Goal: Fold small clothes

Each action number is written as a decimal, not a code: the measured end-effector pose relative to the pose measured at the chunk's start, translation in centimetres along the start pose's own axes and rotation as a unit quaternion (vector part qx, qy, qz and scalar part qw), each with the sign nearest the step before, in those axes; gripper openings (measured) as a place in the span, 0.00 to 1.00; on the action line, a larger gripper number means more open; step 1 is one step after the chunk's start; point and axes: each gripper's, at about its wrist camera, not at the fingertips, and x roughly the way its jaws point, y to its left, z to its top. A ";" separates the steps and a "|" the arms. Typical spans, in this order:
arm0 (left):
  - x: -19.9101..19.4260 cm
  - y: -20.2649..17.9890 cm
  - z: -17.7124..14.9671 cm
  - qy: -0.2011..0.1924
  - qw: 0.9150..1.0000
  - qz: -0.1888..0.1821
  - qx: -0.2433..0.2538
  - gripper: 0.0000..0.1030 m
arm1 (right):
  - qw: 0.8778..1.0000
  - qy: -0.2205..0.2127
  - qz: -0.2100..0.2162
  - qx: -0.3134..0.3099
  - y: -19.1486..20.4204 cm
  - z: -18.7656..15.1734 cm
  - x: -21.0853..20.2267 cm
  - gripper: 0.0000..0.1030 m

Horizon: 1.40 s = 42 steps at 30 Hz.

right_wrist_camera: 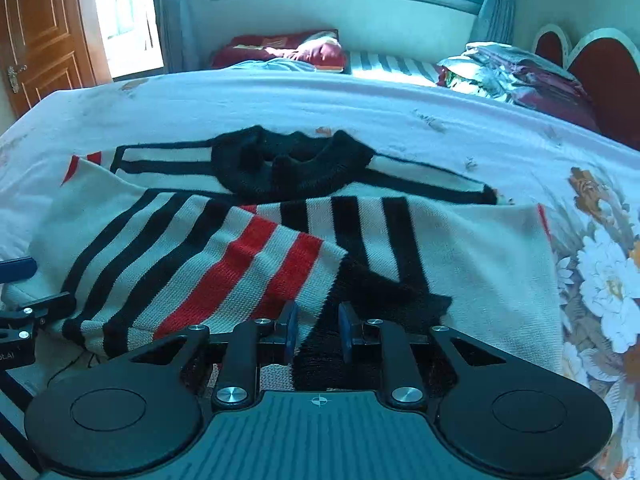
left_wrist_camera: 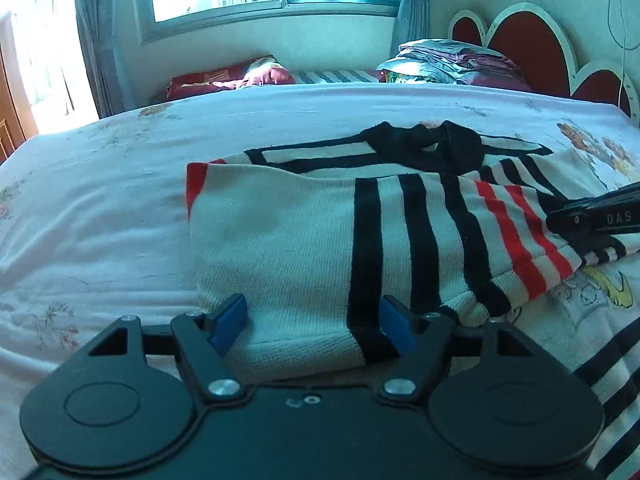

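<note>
A small white knit sweater with black and red stripes and a black collar lies on the bed, both sleeves folded across its front. My left gripper is open, its blue pads straddling the sweater's near hem. In the right wrist view the sweater fills the middle, with the striped left sleeve laid over it. My right gripper stands partly open around the black cuff of a sleeve. The right gripper's tip also shows in the left wrist view.
The bed has a white floral sheet. Folded bedding and a red pillow lie at the far side, under the window. A red headboard is at the right, a wooden door at the left.
</note>
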 end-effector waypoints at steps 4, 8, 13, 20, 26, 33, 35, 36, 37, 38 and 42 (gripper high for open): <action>-0.9 0.2 -0.5 0.004 1.000 0.002 0.005 0.70 | 1.000 0.000 0.006 0.012 -1.3 -0.7 -1.4 0.19; -0.7 -0.5 -0.6 0.013 1.000 0.012 0.017 0.71 | 0.999 0.034 0.001 0.009 -1.6 -1.4 -0.8 0.20; -2.4 -0.9 -0.8 0.012 1.000 0.026 0.012 0.78 | 1.000 -0.020 0.010 0.016 -1.7 -1.3 -4.2 0.58; -6.4 -2.6 -3.0 0.008 0.999 0.052 0.006 0.82 | 0.997 -0.045 0.043 0.039 -4.1 -3.7 -8.9 0.60; -10.0 -3.7 -5.9 0.015 0.999 0.047 -0.013 0.01 | 0.996 -0.057 0.049 0.056 -7.2 -8.1 -13.6 0.47; -15.9 -3.2 -10.3 -0.022 0.997 0.055 -0.053 0.98 | 0.993 -0.047 0.081 0.078 -9.5 -14.8 -19.2 0.34; -17.0 -2.7 -12.0 -0.006 0.997 0.046 -0.054 0.94 | 0.990 -0.030 0.097 0.095 -10.2 -17.1 -20.3 0.35; -17.4 -2.3 -13.1 0.009 0.997 0.042 -0.063 0.85 | 0.989 -0.022 0.104 0.106 -10.5 -18.2 -20.8 0.35; -17.7 -1.9 -14.1 0.021 0.997 0.035 -0.073 0.81 | 0.987 -0.014 0.108 0.115 -10.9 -19.3 -21.1 0.35; -17.9 -1.4 -15.1 0.033 0.996 0.025 -0.084 0.76 | 0.986 -0.007 0.112 0.126 -11.3 -20.5 -21.5 0.35; -19.0 0.2 -18.2 0.054 0.989 -0.026 -0.139 0.65 | 0.973 0.030 0.141 0.181 -12.8 -24.2 -21.9 0.35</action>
